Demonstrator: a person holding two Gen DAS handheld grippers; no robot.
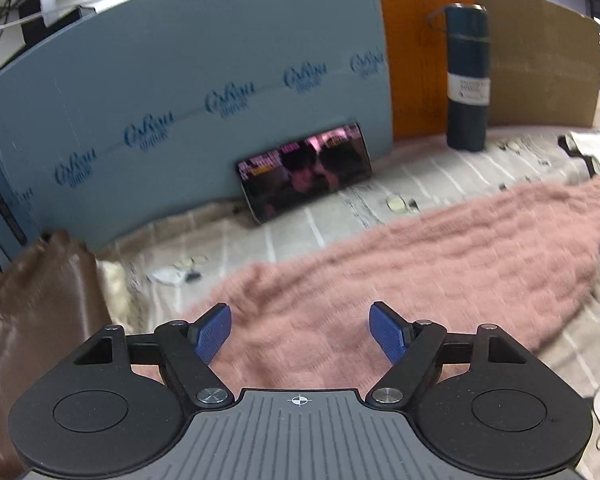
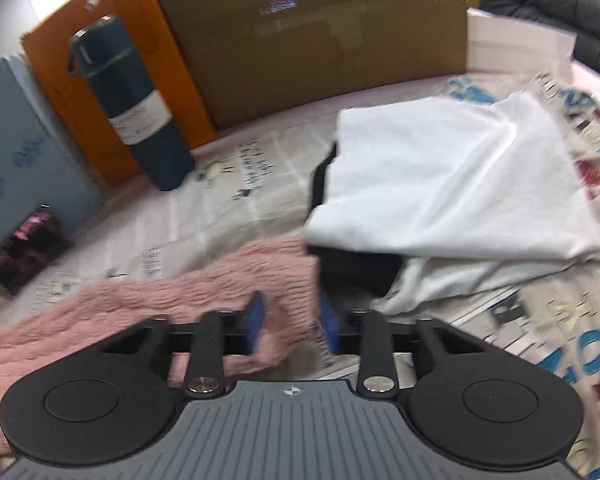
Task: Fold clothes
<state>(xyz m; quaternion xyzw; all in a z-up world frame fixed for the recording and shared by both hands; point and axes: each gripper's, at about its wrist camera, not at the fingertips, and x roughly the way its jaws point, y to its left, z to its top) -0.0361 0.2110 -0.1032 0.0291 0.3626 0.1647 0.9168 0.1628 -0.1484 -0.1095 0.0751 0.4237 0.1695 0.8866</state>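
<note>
A pink knitted garment (image 1: 400,280) lies spread across the patterned cloth on the table. My left gripper (image 1: 300,332) is open and empty, its blue pads (image 1: 214,334) hovering over the garment's near edge. In the right wrist view the same pink garment (image 2: 160,300) stretches to the left, and my right gripper (image 2: 290,328) is shut on its end, which bunches between the blue pads (image 2: 256,320). A folded white garment (image 2: 452,184) lies on top of a black one (image 2: 356,268) just beyond the right gripper.
A dark teal flask (image 1: 467,76) stands at the back, also in the right wrist view (image 2: 132,104). A phone (image 1: 306,172) playing video leans against a blue board (image 1: 160,100). Orange (image 2: 100,52) and brown cardboard boxes (image 2: 320,36) line the back. A brown bag (image 1: 32,312) sits left.
</note>
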